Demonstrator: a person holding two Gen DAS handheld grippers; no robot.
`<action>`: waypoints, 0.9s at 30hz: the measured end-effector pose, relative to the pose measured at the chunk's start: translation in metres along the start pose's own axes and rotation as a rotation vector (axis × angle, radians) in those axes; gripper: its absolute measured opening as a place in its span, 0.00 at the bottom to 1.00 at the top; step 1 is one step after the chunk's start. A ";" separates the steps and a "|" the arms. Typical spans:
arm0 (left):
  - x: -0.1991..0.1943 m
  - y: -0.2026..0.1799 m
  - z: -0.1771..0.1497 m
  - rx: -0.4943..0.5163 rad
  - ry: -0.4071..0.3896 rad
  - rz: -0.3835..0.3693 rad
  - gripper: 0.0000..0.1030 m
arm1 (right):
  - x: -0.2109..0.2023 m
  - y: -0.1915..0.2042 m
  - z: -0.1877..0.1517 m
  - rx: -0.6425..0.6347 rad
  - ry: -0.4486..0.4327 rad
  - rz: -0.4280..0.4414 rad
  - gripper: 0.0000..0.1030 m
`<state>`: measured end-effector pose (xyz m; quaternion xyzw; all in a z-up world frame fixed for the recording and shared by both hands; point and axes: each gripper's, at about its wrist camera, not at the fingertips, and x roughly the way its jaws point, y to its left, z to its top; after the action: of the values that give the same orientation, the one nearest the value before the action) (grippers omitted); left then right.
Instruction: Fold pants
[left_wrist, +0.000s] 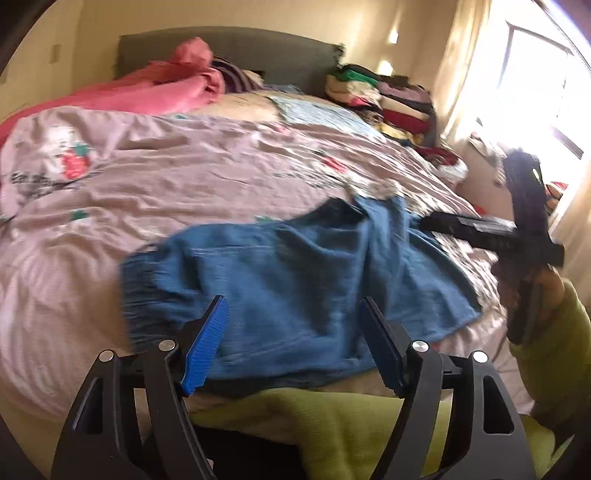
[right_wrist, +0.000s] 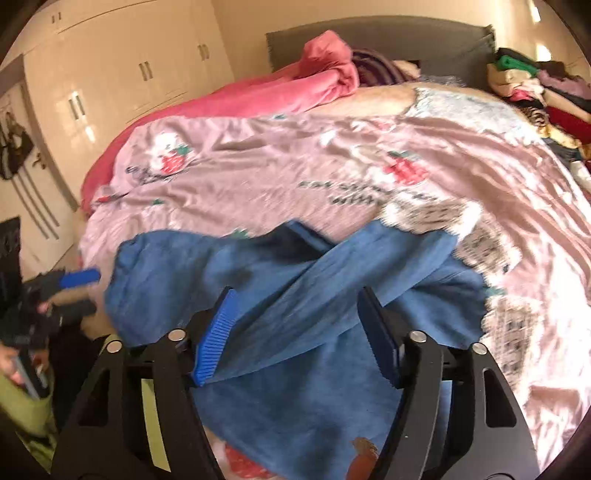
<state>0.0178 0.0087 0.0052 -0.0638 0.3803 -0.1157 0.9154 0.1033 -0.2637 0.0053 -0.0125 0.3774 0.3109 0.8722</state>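
Note:
Blue pants lie loosely folded on the pink printed bed cover, near the bed's front edge. My left gripper hovers just above their near hem, jaws wide apart, nothing between the blue pads. In the right wrist view the pants show one leg laid diagonally across the other. My right gripper is open above them, with no cloth pinched. The right gripper also appears at the right edge of the left wrist view, held by a hand in a green sleeve. The left gripper shows at the far left.
A crumpled pink blanket lies by the grey headboard. A stack of folded clothes fills the bed's back right corner, under a bright window. White wardrobe doors stand left of the bed. Green fabric lies under my left gripper.

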 end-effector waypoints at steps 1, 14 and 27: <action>0.006 -0.009 0.000 0.014 0.016 -0.026 0.69 | 0.001 -0.003 0.004 0.000 -0.001 -0.012 0.64; 0.093 -0.066 0.012 0.033 0.177 -0.185 0.67 | 0.072 -0.038 0.069 0.025 0.112 -0.141 0.69; 0.138 -0.074 0.005 0.036 0.243 -0.231 0.40 | 0.171 -0.096 0.083 0.145 0.259 -0.306 0.48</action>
<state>0.1038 -0.0987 -0.0702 -0.0763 0.4763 -0.2339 0.8441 0.2993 -0.2287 -0.0691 -0.0466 0.5015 0.1426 0.8521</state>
